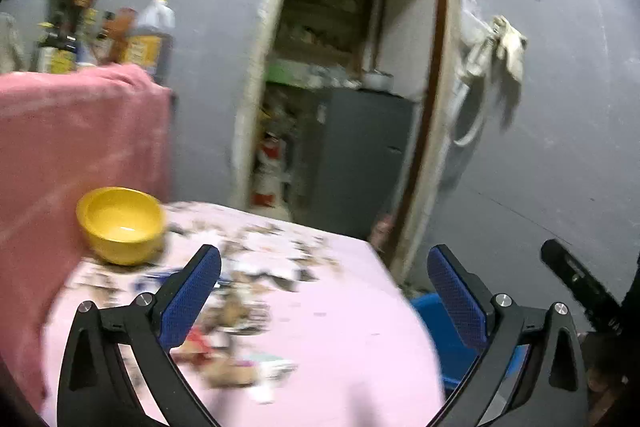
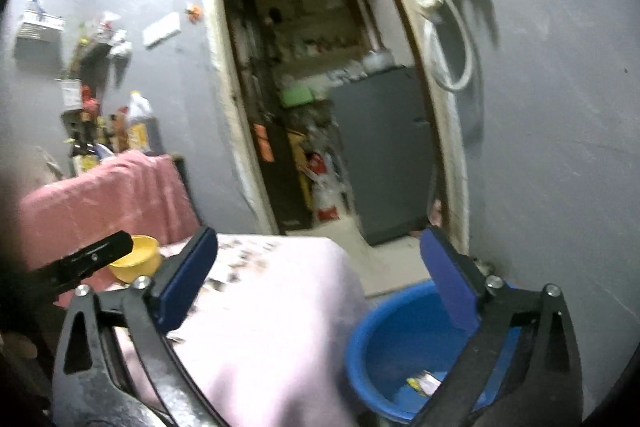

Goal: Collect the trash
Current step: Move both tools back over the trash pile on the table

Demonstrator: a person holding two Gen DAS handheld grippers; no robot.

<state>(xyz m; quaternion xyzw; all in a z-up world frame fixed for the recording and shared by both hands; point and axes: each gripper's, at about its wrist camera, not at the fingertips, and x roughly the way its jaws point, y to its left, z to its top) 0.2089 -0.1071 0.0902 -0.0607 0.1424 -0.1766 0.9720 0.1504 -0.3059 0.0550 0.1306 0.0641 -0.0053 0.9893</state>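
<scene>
Scattered trash (image 1: 240,311), paper scraps and wrappers, lies on a table under a pink cloth (image 1: 340,327). My left gripper (image 1: 324,291) is open and empty above the trash, its blue pads wide apart. A blue bin (image 2: 400,343) stands on the floor right of the table, with a wrapper (image 2: 424,383) inside; its edge shows in the left wrist view (image 1: 440,339). My right gripper (image 2: 320,283) is open and empty, over the gap between the table's right edge and the bin. The trash also shows in the right wrist view (image 2: 236,263).
A yellow bowl (image 1: 120,223) sits at the table's far left corner, next to a pink towel (image 1: 72,147) draped over furniture. Bottles (image 1: 148,35) stand behind it. An open doorway (image 1: 340,87) shows a cluttered storeroom. The right gripper's arm (image 1: 580,287) shows at right.
</scene>
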